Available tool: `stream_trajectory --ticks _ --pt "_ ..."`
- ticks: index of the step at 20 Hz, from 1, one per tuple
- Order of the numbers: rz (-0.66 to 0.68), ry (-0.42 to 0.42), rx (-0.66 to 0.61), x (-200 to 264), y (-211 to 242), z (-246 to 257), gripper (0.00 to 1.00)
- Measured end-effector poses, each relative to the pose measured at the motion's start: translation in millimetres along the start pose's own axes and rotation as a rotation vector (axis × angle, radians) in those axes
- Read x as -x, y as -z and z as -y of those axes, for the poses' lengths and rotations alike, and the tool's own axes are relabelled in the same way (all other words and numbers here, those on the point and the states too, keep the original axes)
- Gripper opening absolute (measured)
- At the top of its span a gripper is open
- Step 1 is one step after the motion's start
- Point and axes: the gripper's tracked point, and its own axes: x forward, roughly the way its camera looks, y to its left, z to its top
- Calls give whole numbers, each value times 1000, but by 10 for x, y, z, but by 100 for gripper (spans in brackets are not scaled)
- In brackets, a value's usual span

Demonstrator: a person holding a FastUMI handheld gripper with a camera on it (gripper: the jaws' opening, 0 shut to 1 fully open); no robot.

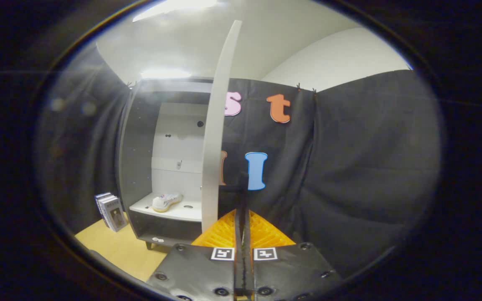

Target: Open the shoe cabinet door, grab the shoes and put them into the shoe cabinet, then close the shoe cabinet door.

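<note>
The shoe cabinet [134, 167] stands open, dark outside and white inside. A white shoe [166, 201] with a yellowish sole lies on its white shelf [174, 212]. The white door [218, 138] is swung out and faces me edge-on, just left of my fingers. A thin dark handle [232, 188] juts from the door's face towards the fingertips. My gripper [242, 211] has its fingers drawn together, with only a narrow dark strip between them that runs up into the handle. The shoe lies well beyond the fingers, to the left behind the door.
Several books [111, 211] lean against the cabinet's left side on the yellow wooden floor [115, 244]. The cabinet rests on short legs. Black cloth hangs close behind the door and along the right.
</note>
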Motion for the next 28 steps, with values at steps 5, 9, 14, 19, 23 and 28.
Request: stream_trajectory --ticks 5,9,14,19,23,28 --pt "20 -11 -16 308 -122 -33 5" --pt "61 23 0 582 -202 -92 42" --pt "68 -9 -23 742 -43 -642 82" --pt "53 -68 -40 748 379 -1348 83" --pt "20 -95 -54 713 853 -1730 83" --pt "-18 -118 -91 619 1471 -2036 84"
